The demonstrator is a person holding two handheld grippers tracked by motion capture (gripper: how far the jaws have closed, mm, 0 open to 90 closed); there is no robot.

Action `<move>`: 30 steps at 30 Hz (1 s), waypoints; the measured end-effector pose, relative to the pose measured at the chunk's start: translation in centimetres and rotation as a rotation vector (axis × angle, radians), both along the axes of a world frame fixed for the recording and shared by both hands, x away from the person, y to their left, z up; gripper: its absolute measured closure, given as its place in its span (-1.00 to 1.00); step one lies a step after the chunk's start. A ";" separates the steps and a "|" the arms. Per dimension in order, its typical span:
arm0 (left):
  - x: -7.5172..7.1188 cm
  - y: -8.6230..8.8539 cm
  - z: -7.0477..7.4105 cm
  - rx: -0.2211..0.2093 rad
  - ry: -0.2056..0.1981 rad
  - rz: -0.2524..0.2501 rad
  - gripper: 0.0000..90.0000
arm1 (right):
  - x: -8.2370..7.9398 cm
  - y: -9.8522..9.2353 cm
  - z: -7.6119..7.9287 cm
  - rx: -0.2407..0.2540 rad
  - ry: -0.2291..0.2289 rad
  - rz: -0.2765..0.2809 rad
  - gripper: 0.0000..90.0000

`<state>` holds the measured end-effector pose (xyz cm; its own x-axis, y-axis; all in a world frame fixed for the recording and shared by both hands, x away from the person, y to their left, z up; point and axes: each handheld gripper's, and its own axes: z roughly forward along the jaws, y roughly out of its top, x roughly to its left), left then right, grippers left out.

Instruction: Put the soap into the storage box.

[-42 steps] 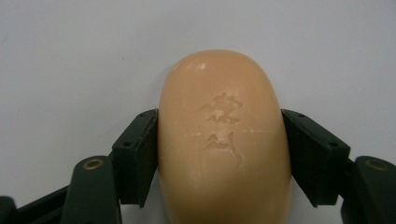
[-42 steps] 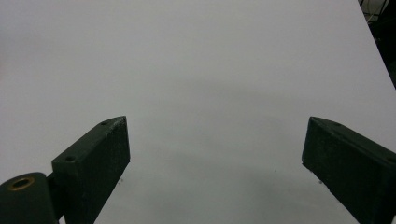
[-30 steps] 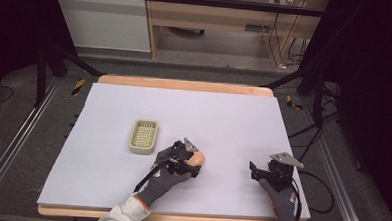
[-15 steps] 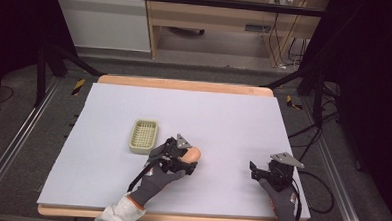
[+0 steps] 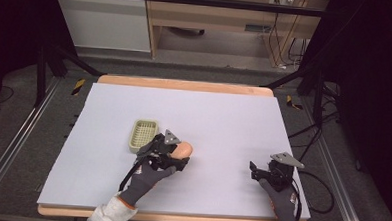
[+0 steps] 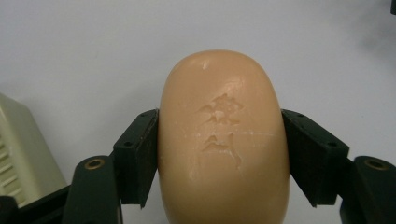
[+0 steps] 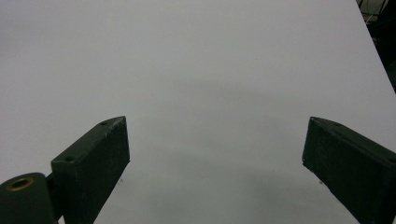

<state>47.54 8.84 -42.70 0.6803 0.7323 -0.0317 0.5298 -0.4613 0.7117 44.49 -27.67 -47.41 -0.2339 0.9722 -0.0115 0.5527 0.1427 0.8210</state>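
From my screen I see a table (image 5: 223, 116) with a pale lilac-grey cover and a light wooden edge, standing on a grey floor (image 5: 28, 113) with metal rails (image 5: 12, 147) along both sides. Behind it there is a white cabinet (image 5: 103, 21) and a wooden shelf unit (image 5: 213, 21), with cables (image 5: 277, 44) hanging near it. Black curtains (image 5: 376, 73) close the room on both sides, and the light falls evenly from above.
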 end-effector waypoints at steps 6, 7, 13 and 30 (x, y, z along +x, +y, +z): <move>-0.1 1.5 0.7 -0.017 -0.012 0.027 -0.30 | 0.0 0.0 0.0 0.000 -0.001 0.000 -0.83; -0.1 1.8 0.8 -0.022 -0.014 0.033 -0.30 | 0.0 0.0 0.0 0.001 0.000 0.000 -0.83; 0.2 2.9 1.4 -0.044 -0.035 0.068 -0.30 | 0.0 0.0 0.0 -0.001 0.000 0.002 -0.83; 1.6 6.0 2.9 -0.085 -0.060 0.158 -0.30 | 0.0 0.0 -0.1 0.001 -0.007 -0.004 -0.85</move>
<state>49.14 14.80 -39.75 0.5592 0.8268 -0.0605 0.5464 -0.3126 0.7770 44.47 -27.69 -47.46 -0.2298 0.9732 -0.0121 0.5480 0.1396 0.8248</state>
